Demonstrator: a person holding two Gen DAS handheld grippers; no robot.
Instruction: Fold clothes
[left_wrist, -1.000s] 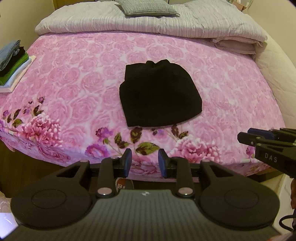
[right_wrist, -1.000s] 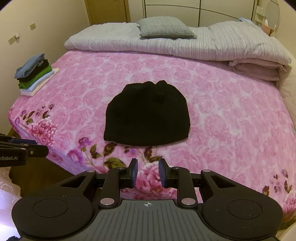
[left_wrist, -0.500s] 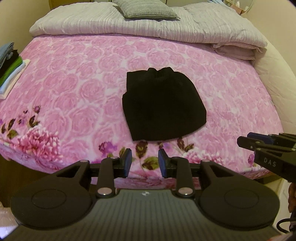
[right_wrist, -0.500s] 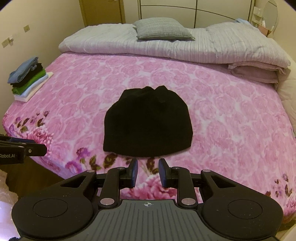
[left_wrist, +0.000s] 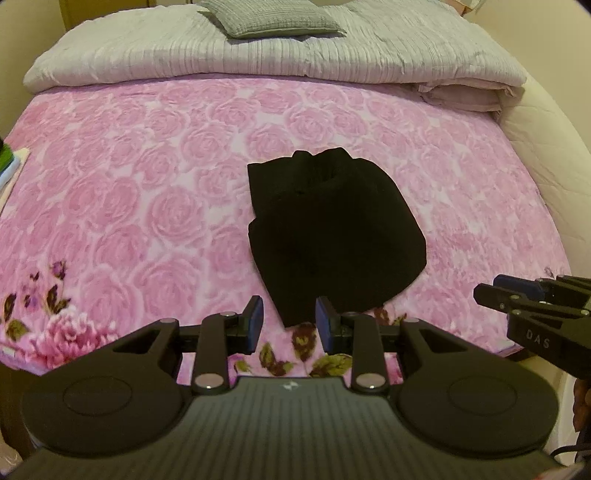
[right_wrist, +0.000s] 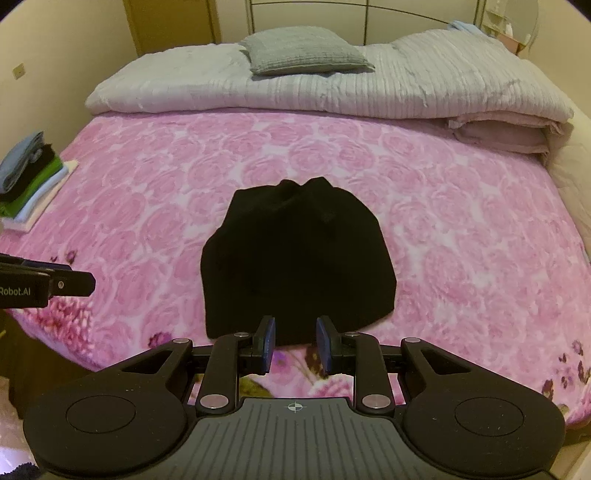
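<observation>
Jaws parted, empty on both grippers — black garment (left_wrist: 332, 236) just beyond, on bed (left_wrist: 129, 206).

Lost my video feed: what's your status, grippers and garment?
Left gripper and right gripper: jaws open, empty. Black garment lies partly folded on pink bedspread, untouched. Nothing in the way.

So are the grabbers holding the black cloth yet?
No. Both the left gripper and right gripper are open and empty, short of the black cloth.
</observation>
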